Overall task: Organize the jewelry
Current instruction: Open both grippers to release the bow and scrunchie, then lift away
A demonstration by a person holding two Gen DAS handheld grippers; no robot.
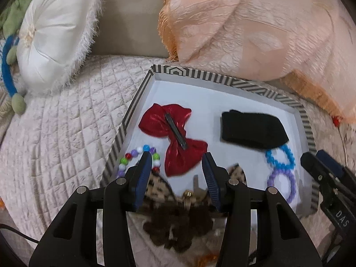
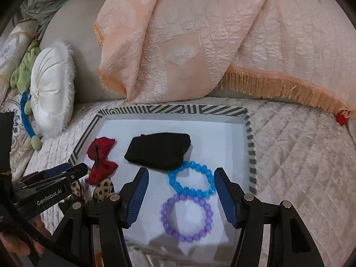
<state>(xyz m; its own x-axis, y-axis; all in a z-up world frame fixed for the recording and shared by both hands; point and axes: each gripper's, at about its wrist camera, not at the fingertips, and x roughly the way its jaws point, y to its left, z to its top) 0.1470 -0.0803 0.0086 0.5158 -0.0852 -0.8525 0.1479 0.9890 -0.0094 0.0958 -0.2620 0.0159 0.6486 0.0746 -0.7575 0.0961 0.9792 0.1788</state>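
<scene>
Purple bracelet [image 2: 186, 218] lies between the spread right claw [image 2: 181, 172] fingers — left claw [image 1: 178, 155] spread too.

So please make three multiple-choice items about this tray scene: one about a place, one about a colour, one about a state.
1. Where does the purple bracelet lie?
A. beside the blue bracelet in the tray
B. on the white cushion
C. under the black cloth

2. What colour is the bow?
A. green
B. red
C. yellow

3. How is the right gripper?
A. shut on a bracelet
B. shut, empty
C. open, empty

Answers:
1 A, both bracelets lie touching on the tray floor.
2 B, it is shiny red.
3 C, its fingers stand apart over the bracelets.
</scene>
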